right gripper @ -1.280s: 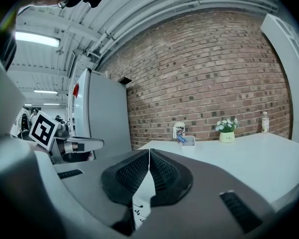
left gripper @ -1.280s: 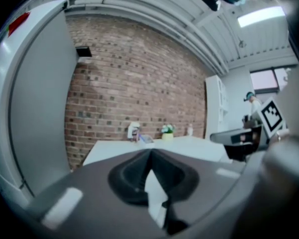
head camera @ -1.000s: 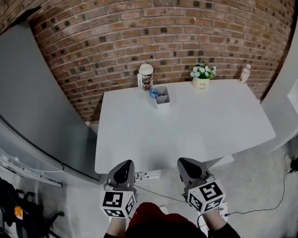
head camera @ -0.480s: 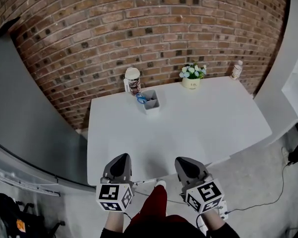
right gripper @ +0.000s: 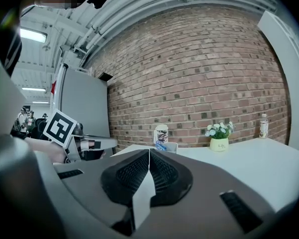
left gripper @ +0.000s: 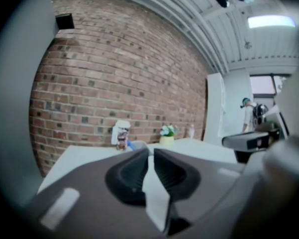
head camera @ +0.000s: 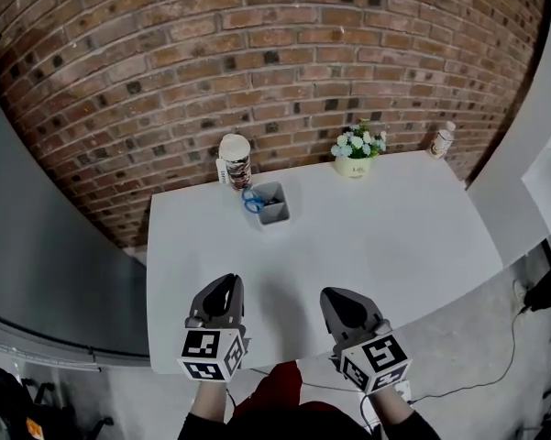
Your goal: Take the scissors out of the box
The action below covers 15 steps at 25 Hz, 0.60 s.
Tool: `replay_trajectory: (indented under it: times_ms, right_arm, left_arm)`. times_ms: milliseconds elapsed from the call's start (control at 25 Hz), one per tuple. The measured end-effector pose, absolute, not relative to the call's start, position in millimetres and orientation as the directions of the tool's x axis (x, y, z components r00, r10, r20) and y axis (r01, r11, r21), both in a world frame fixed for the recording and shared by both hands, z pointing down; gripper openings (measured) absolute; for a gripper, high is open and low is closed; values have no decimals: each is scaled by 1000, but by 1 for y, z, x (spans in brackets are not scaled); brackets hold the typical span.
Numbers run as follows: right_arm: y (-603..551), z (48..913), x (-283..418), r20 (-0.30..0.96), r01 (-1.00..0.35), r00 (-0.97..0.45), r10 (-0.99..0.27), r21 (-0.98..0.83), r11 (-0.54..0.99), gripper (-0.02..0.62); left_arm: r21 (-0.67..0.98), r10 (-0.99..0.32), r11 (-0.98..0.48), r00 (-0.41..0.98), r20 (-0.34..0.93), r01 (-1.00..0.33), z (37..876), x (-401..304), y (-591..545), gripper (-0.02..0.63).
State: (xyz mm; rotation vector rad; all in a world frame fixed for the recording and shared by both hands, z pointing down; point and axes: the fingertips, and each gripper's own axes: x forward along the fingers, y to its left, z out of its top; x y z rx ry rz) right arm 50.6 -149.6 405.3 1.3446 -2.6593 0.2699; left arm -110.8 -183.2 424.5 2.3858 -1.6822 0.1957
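A white table (head camera: 376, 236) stands against a brick wall (head camera: 257, 53); at its far left a grey box (head camera: 273, 211) holds blue-handled scissors (head camera: 251, 200), just beside a white-lidded jar (head camera: 234, 160). Further right along the far edge are a flower pot (head camera: 353, 151) and a small bottle (head camera: 442, 140). Over the near edge, well apart from the box, the left gripper (head camera: 222, 287), whose jaws have just been opening with nothing between them, and the right gripper (head camera: 335, 296) point side by side toward the wall.
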Motion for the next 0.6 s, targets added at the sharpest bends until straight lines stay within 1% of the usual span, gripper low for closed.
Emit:
replay_trajectory:
  times_ms: [80, 200, 600]
  right_arm:
    - [-164, 406, 47, 230, -803, -592, -772, -86, 590, 9]
    - [-185, 410, 43, 288, -801, -591, -754, -100, 590, 9]
    - [-252, 425, 35, 286, -793, -602, -746, -100, 601, 9]
  left_arm:
    - [104, -910, -323, 339, 239, -941, 425, -112, -200, 37]
    - [113, -908, -318, 337, 250, -941, 426, -115, -224, 48]
    - [174, -888, -309, 349, 299, -935, 447, -116, -286, 78]
